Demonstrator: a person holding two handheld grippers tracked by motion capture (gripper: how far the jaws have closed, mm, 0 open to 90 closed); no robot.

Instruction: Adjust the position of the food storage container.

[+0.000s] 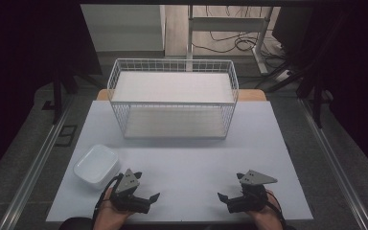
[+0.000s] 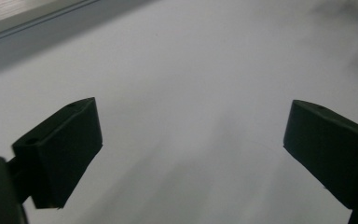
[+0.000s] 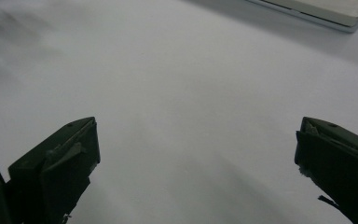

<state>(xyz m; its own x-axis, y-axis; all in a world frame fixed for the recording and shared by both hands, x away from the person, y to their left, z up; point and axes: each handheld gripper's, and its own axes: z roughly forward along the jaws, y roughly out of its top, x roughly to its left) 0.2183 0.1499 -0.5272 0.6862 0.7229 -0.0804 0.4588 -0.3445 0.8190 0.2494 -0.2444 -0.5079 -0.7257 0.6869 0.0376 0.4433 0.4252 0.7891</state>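
My left gripper [image 1: 146, 187] rests low over the white table [image 1: 187, 163] near its front edge, left of centre, held by a hand. Its jaws point toward the middle and stand wide apart. In the left gripper view the left gripper [image 2: 191, 140] has only bare tabletop between its jaws. My right gripper [image 1: 230, 187] sits near the front edge right of centre, facing the left one, jaws wide apart. Nothing lies between the right gripper [image 3: 196, 154] jaws in its own view either. Both grippers are open.
A white two-level wire rack [image 1: 172, 64] stands at the back middle of the table. A white shallow lidded container [image 1: 96, 165] lies at the front left, just beyond my left gripper. A pale board edge [image 3: 326, 11] shows far off in the right gripper view.
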